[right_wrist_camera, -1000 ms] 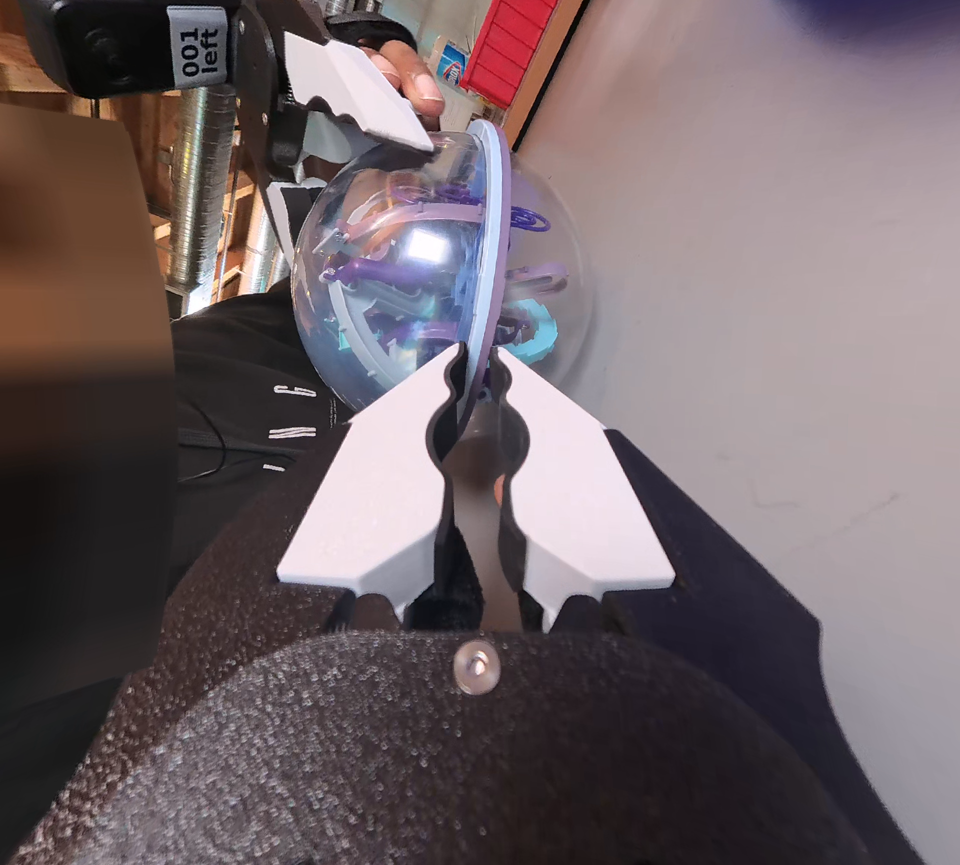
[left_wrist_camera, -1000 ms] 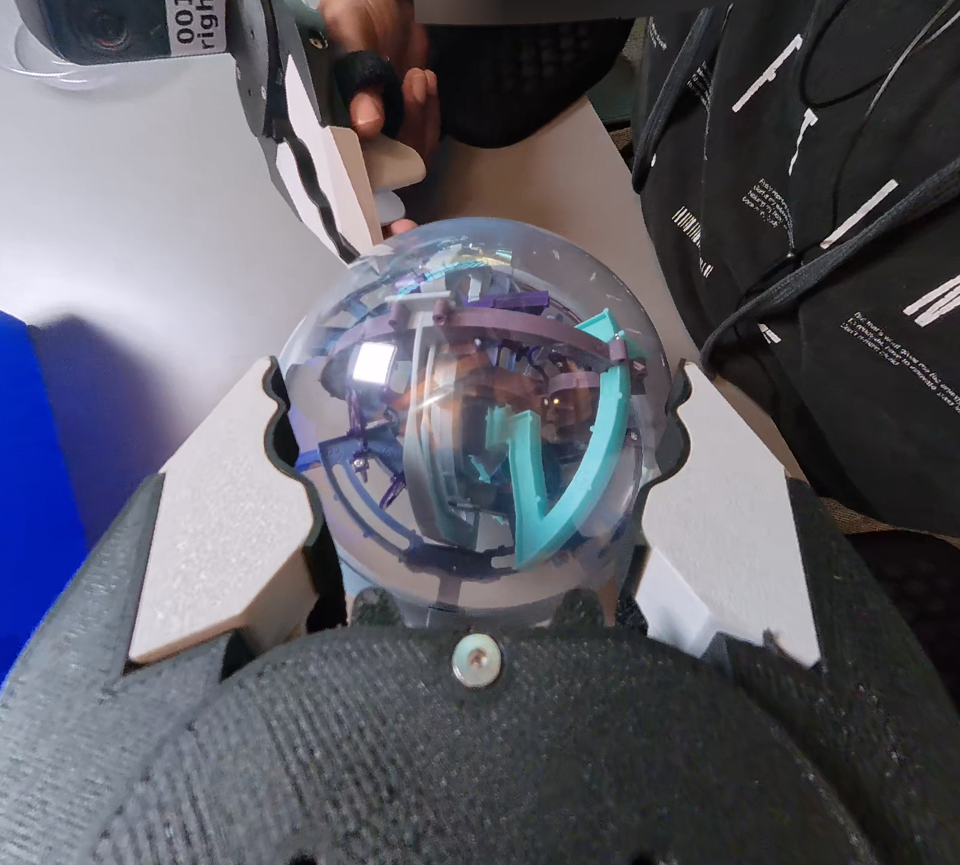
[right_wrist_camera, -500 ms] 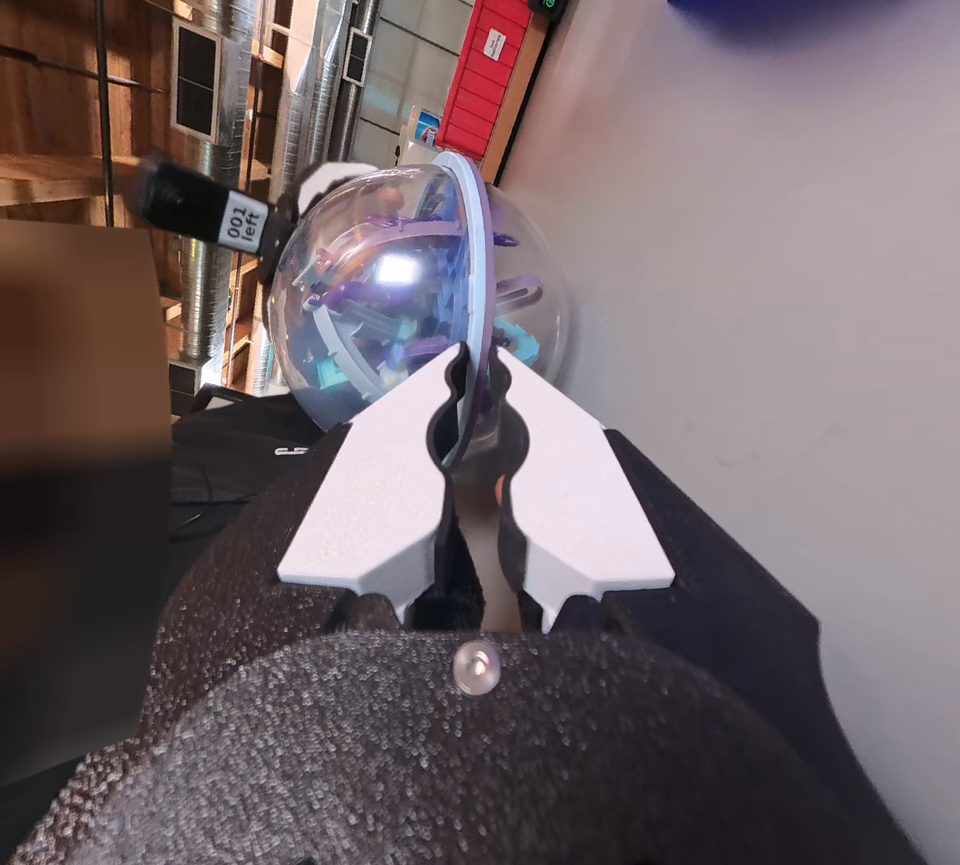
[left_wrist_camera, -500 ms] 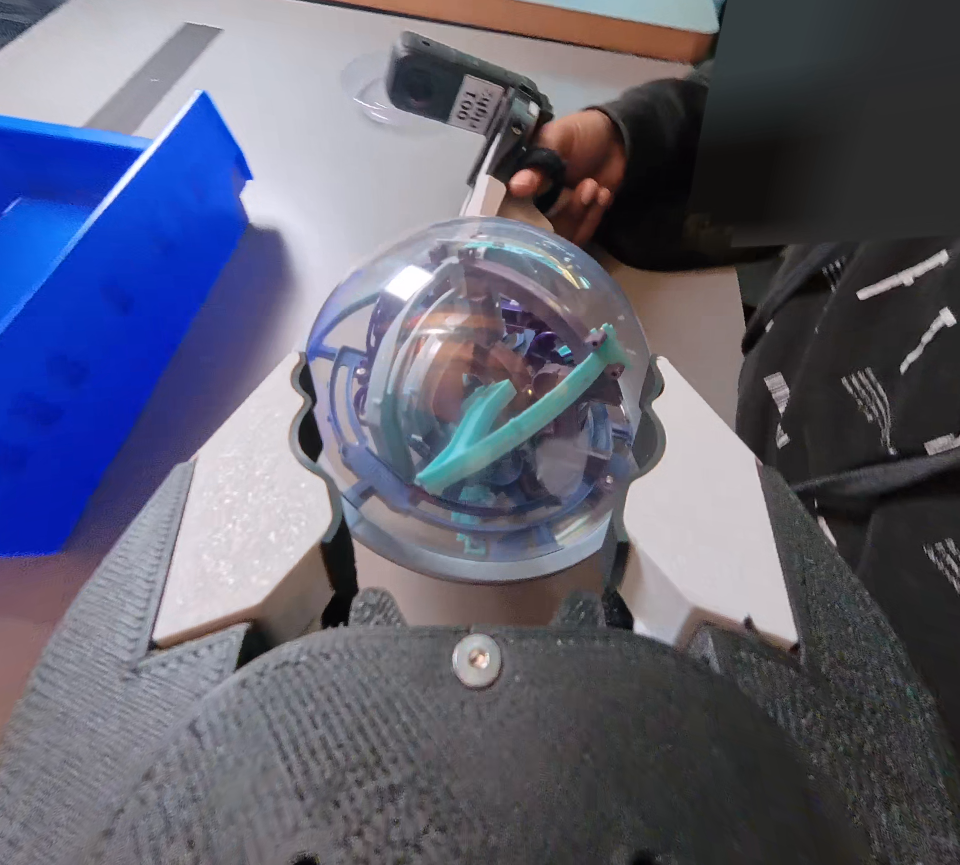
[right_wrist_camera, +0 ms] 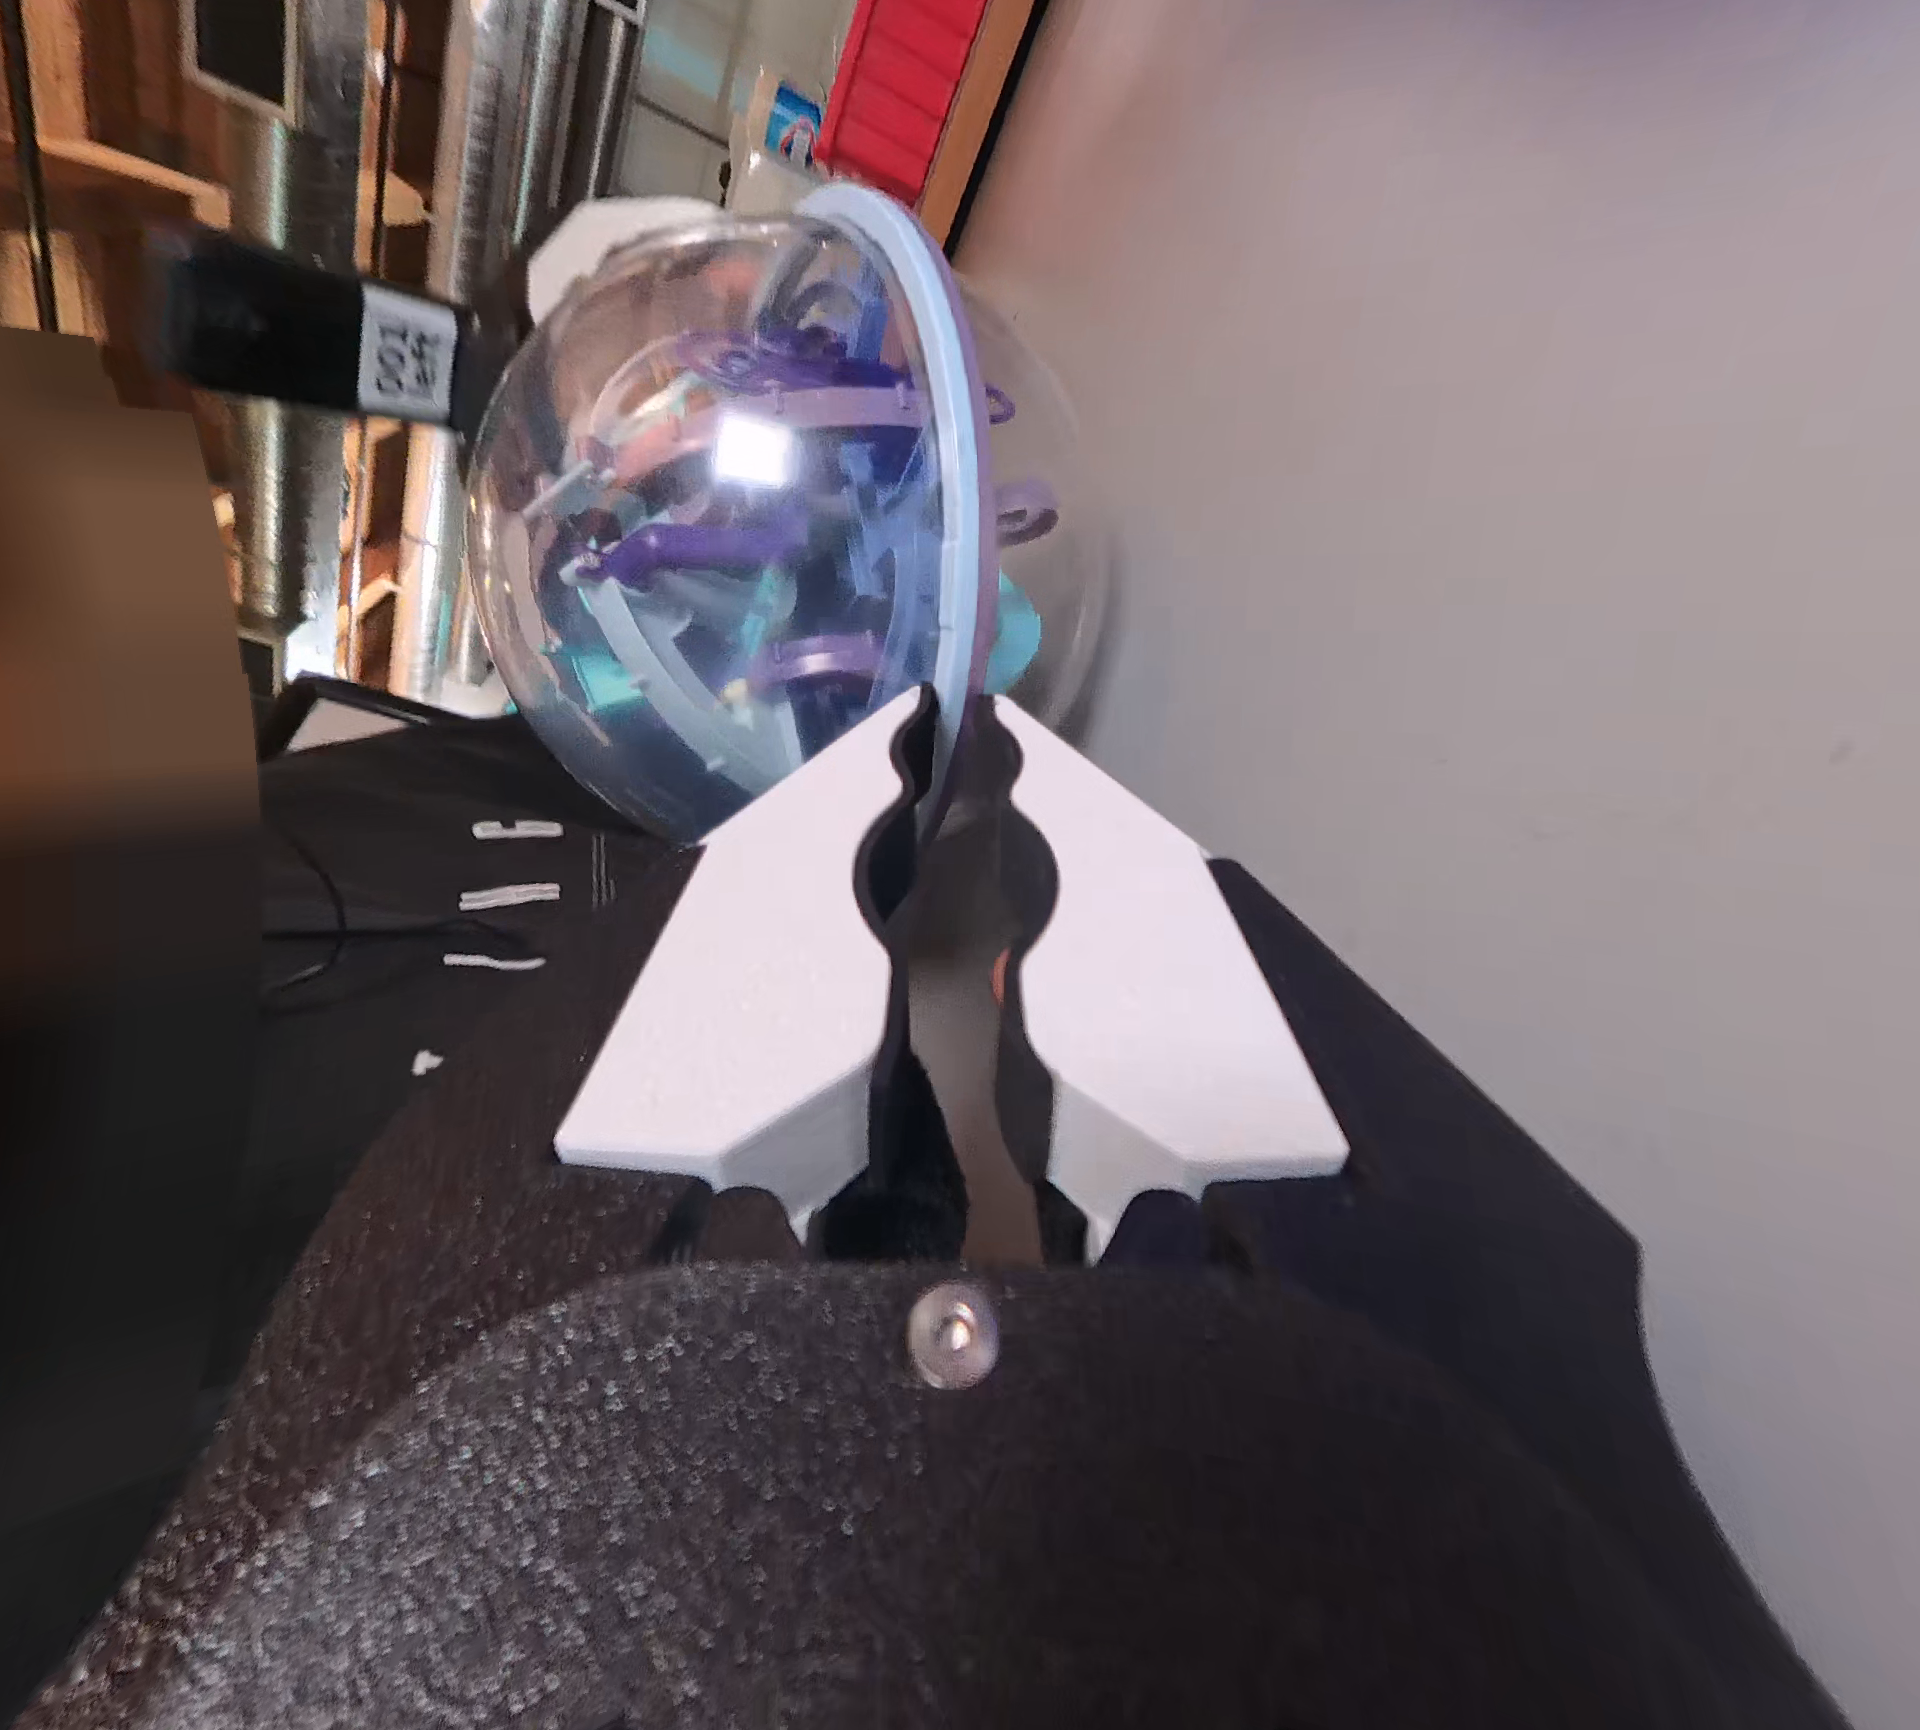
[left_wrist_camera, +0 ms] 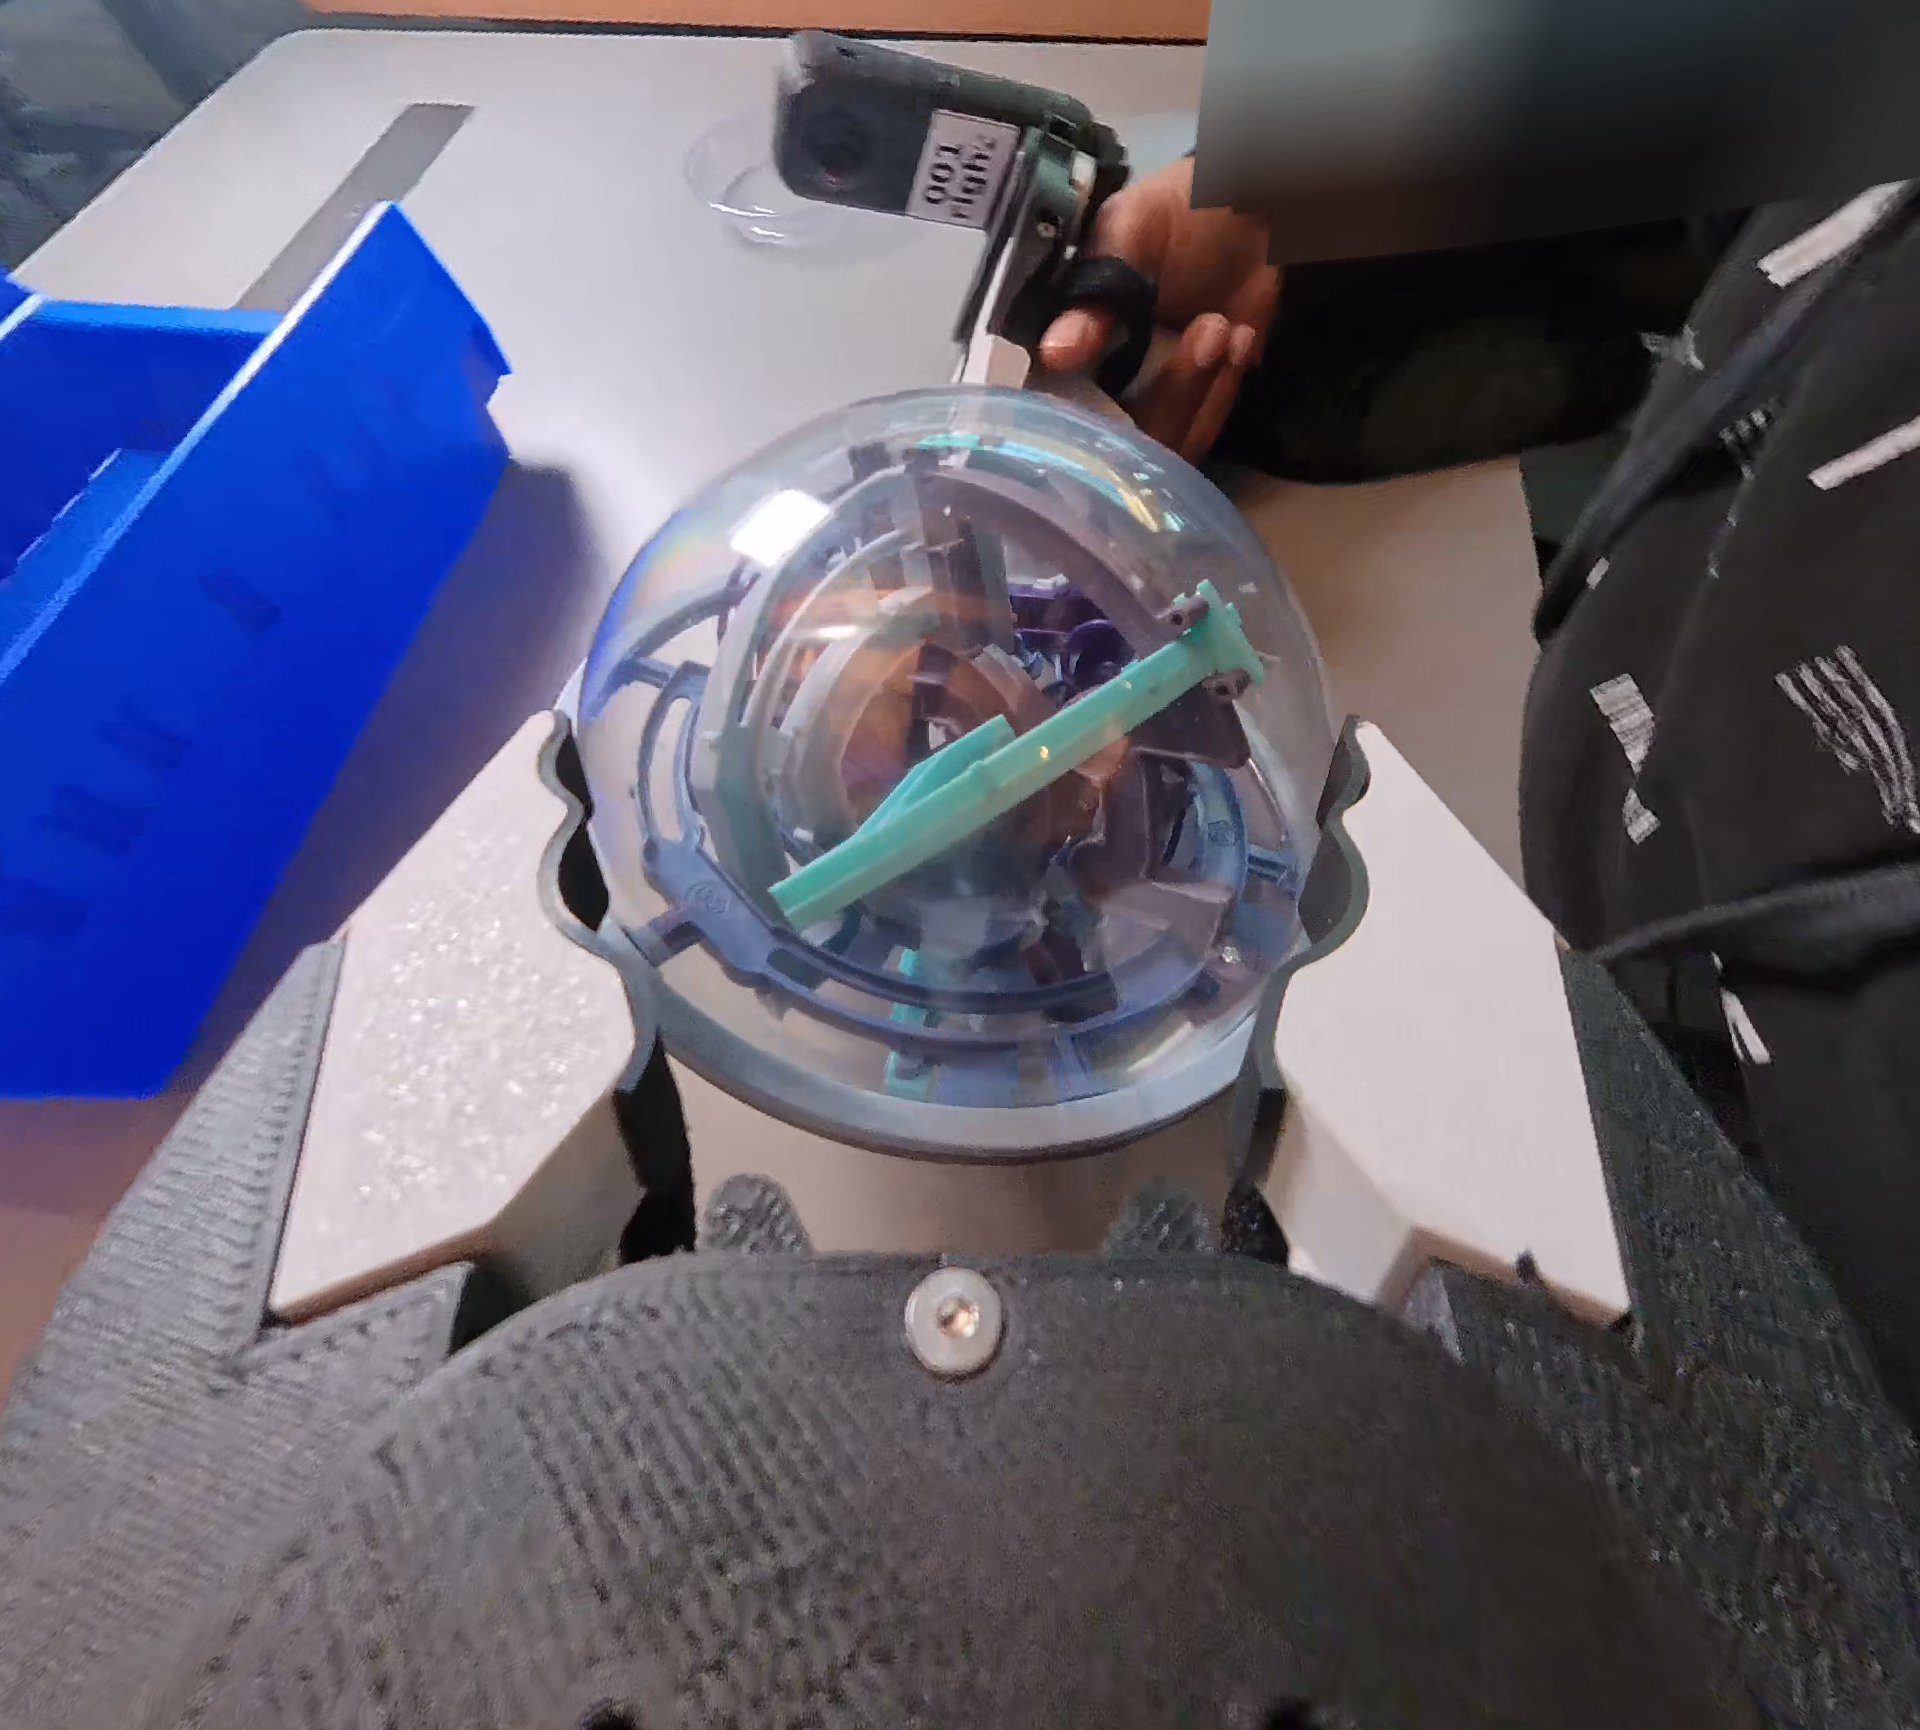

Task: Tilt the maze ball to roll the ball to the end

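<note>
White-labelled tools (left_wrist_camera: 951,787) clasping maze ball (left_wrist_camera: 951,787)

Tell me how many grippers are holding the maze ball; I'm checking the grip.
2. The left gripper spans the maze ball across its width; the right gripper pinches its rim, on the far side in the left wrist view.

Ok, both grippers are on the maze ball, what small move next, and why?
Probably hold the tilt and turn slowly. The left gripper spans the maze ball, the right gripper pinches its rim, so the grip looks firm. The small ball inside cannot be made out, so find it first.
</note>
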The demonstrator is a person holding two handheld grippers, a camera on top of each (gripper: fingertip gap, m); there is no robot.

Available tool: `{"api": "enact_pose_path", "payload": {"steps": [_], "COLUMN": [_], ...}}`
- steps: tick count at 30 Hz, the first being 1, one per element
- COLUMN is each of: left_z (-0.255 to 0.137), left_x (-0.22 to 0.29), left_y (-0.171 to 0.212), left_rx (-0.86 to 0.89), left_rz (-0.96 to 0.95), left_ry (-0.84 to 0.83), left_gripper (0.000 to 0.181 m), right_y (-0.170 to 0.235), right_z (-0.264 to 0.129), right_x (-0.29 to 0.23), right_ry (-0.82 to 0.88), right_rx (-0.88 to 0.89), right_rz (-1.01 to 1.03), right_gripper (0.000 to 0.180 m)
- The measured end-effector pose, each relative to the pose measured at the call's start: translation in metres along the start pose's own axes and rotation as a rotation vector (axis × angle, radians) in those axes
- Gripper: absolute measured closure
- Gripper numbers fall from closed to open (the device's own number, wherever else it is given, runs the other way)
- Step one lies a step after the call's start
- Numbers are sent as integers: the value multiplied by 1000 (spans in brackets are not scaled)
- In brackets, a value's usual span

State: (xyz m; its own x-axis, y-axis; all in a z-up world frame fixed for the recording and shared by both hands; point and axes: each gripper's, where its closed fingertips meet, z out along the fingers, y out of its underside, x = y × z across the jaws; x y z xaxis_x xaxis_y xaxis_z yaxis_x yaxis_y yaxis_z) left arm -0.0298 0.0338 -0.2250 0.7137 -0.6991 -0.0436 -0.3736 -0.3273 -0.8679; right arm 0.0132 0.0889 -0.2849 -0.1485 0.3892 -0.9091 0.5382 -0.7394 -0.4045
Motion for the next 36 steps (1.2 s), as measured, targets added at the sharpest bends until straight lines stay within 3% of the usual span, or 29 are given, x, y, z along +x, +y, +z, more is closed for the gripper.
{"api": "enact_pose_path", "payload": {"steps": [4,13,21,23,36], "left_z": [-4,-7,0,1,6], "left_x": [0,-7,-19,-20,-26], "left_y": [1,6,3,3,1], "left_rx": [-10,-45,-88,-83,-89], "left_rz": [25,2,-83,-97,-152], "left_ry": [138,359,445,459,506], "left_gripper": [43,44,44,44,44], "right_y": [13,8,4,10,14], "right_z": [5,2,-1,3,11], "right_x": [-2,-8,-29,-23,-19], "right_ry": [20,37,158,211,244], "right_rx": [-96,-91,-44,-72,-83], "right_rz": [-91,-300,-941,-1032,-1044], "right_gripper": [173,158,102,96,100]}}
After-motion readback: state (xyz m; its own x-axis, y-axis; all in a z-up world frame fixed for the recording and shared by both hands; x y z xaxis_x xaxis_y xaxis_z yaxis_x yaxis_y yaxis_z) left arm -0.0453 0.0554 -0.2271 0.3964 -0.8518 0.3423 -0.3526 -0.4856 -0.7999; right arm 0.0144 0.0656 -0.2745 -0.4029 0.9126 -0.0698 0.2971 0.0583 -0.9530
